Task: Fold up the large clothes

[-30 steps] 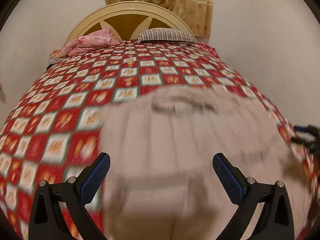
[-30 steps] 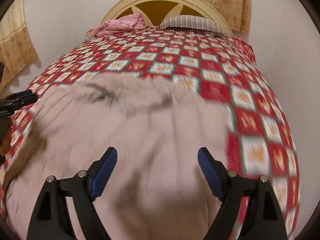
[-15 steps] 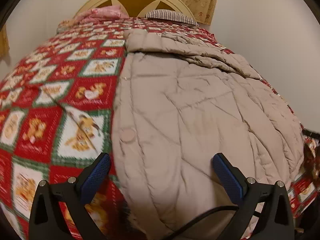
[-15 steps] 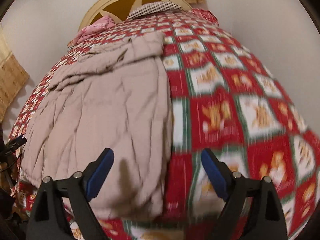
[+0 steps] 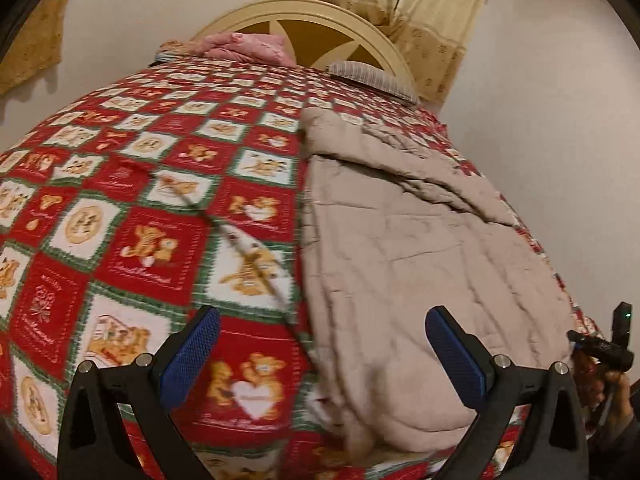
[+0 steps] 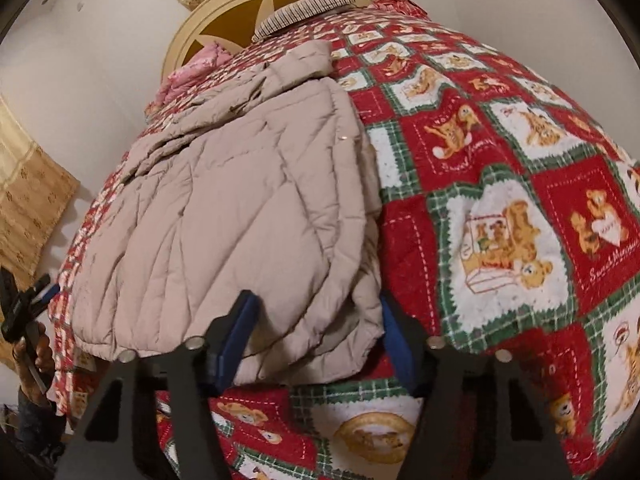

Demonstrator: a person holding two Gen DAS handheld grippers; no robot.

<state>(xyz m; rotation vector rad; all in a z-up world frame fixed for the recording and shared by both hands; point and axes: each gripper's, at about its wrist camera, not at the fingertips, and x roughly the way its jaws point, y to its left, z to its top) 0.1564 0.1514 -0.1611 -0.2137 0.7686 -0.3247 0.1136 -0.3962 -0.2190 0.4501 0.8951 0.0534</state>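
A beige quilted jacket [image 5: 416, 248] lies spread on the bed, collar towards the headboard. In the right wrist view the jacket [image 6: 240, 208] fills the left half of the bed. My left gripper [image 5: 320, 352] is open and empty above the jacket's near left hem edge, one pad over the blanket, one over the jacket. My right gripper [image 6: 316, 344] is partly closed, its blue pads on either side of the jacket's near hem corner; the hem bulges between them.
The bed carries a red and white bear-patterned blanket [image 5: 132, 240]. A pink cloth [image 5: 244, 46] and a striped pillow [image 5: 372, 76] lie by the cream headboard [image 5: 304, 28]. Walls and curtains [image 5: 400, 8] surround the bed.
The jacket has settled flat on the bed. My left gripper has shifted left to the hem edge. My right gripper has narrowed its jaws around the near hem corner.
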